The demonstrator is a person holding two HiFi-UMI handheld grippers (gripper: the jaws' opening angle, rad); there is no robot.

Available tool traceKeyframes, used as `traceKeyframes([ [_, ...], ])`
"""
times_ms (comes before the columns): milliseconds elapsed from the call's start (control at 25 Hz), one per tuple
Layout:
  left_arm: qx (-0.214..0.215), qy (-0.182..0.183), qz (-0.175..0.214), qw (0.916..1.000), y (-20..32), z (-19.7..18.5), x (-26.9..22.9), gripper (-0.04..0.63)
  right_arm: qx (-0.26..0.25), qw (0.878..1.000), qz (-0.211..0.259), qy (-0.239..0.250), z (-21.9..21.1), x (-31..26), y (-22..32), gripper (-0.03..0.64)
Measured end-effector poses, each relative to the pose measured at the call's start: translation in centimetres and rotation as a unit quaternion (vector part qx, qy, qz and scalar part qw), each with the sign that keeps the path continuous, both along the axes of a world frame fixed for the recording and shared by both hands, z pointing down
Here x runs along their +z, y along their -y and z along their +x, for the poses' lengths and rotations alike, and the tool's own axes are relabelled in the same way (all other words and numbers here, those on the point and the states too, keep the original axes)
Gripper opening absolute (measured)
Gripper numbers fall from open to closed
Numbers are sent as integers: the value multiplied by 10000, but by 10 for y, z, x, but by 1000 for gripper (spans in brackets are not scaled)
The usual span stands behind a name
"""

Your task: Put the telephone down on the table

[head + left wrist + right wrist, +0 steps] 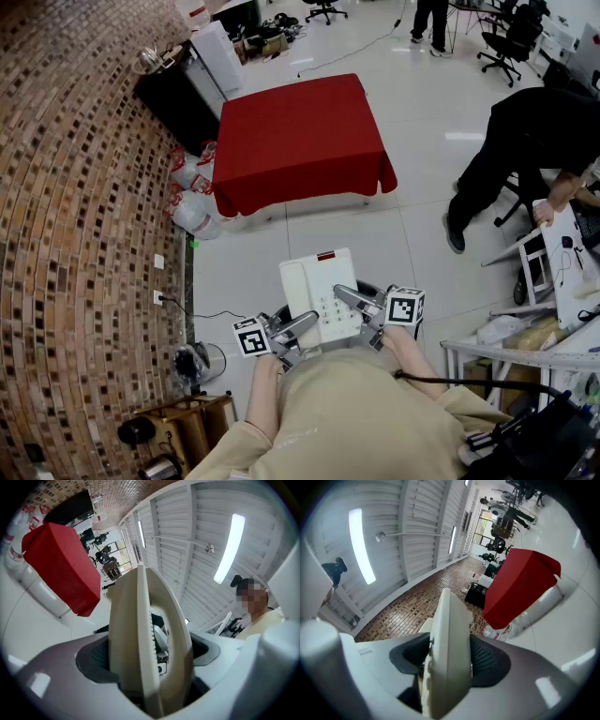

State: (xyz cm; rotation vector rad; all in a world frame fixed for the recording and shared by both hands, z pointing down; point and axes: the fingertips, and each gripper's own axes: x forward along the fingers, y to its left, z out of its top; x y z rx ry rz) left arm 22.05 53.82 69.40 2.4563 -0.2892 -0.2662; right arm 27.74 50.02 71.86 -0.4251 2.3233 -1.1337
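A cream desk telephone (pixel 319 292) with a keypad and handset hangs in the air in front of the person, held from both sides. My left gripper (pixel 302 328) is shut on its near left edge, and in the left gripper view the telephone (pixel 150 639) stands edge-on between the dark pads. My right gripper (pixel 349 298) is shut on the right edge; the telephone (pixel 447 653) fills the gap between its jaws. The table with the red cloth (pixel 300 141) stands some way ahead on the floor.
A curved brick wall (pixel 75 234) runs along the left, with white bags (pixel 192 202) by the table's left side. A person in black (pixel 525 150) bends over a desk at the right. Office chairs (pixel 511 37) stand at the far back.
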Motion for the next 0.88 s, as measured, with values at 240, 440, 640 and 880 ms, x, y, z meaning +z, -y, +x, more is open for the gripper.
traceKeyframes([
  [240,-133,92,-484,9987,-11,13,31,426,12,10000,-6,62,21,10,-16,250],
  [440,-92,32,-416,9991,10,13,27,426,56,10000,27,-16,22,9,6,250],
  [640,11,-135,-388,9992,56,-4,21,426,147,9997,-14,-212,7,-1,49,250],
  [880,151,-395,-345,9985,119,-57,-6,426,227,9989,30,-401,-45,-22,116,249],
])
